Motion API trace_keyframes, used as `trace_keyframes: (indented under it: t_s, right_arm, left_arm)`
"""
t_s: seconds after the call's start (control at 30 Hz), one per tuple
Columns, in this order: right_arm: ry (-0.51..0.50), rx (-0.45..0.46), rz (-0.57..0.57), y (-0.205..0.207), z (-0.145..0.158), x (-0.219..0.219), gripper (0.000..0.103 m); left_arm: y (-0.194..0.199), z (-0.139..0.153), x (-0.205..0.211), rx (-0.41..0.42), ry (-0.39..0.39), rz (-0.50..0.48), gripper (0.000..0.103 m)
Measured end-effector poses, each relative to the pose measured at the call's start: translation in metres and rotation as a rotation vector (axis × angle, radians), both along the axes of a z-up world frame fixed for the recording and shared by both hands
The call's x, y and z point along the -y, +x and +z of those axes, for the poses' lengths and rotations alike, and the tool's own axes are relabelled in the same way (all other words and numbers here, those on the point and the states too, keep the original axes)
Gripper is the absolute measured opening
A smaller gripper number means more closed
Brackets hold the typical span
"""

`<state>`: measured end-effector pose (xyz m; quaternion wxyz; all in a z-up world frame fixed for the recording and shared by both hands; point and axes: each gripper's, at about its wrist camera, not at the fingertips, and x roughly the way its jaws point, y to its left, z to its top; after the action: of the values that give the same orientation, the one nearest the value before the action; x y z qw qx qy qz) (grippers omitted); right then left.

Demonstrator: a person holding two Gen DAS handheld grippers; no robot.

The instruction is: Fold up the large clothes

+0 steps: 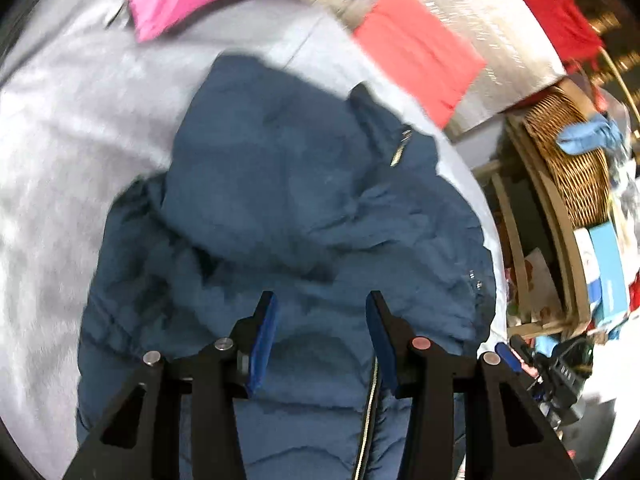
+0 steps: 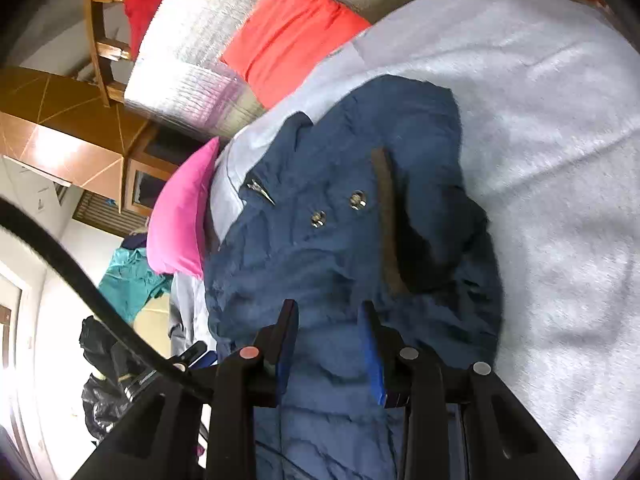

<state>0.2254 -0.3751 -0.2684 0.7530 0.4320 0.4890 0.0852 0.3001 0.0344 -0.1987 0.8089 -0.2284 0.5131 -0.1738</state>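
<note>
Jacket (image 1: pixel 288 184) lies folded under my 2 released tongs, left (image 1: pixel 320 336) and right (image 2: pixel 330 344); next I must grasp another edge.

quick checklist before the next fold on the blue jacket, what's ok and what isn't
1. Left hand-held gripper free of fabric: ok, fingers apart, nothing between them.
2. Right hand-held gripper free of fabric: ok, fingers apart, nothing pinched.
3. Jacket resting on the grey blanket: ok.
4. Jacket lying flat and smooth: not ok, it is bunched and wrinkled.
5. Pink pillow clear of the jacket: cannot tell, it sits right at the jacket's edge.
6. Zipper closed along its length: cannot tell.
</note>
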Motion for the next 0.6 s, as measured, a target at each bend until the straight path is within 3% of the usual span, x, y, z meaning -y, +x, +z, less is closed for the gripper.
trace_keyframes:
  t_s: [0.17,0.33,0.43,0.5,0.6]
  right_arm:
    - [0.027,0.031,-0.027,0.019,-0.01,-0.023,0.034]
    - [0.04,0.03,-0.022,0.03,-0.021,-0.041,0.034]
    - [0.006,0.007,-0.005,0.037,-0.029,-0.055,0.034]
    - [-0.033,-0.05,0.013,0.042,-0.042,-0.063,0.031]
    - [-0.042,-0.065,0.009,0.043,-0.048,-0.063,0.026]
  left_arm:
    - [0.014,0.014,0.004,0.143,0.084,0.052,0.061]
    - [0.051,-0.026,-0.005,-0.013,0.152,0.145,0.061]
    - [0.063,-0.05,-0.006,-0.105,0.2,0.136,0.066]
    - [0.066,-0.051,-0.006,-0.108,0.194,0.133,0.066]
    - [0.061,-0.042,-0.012,-0.088,0.21,0.126,0.066]
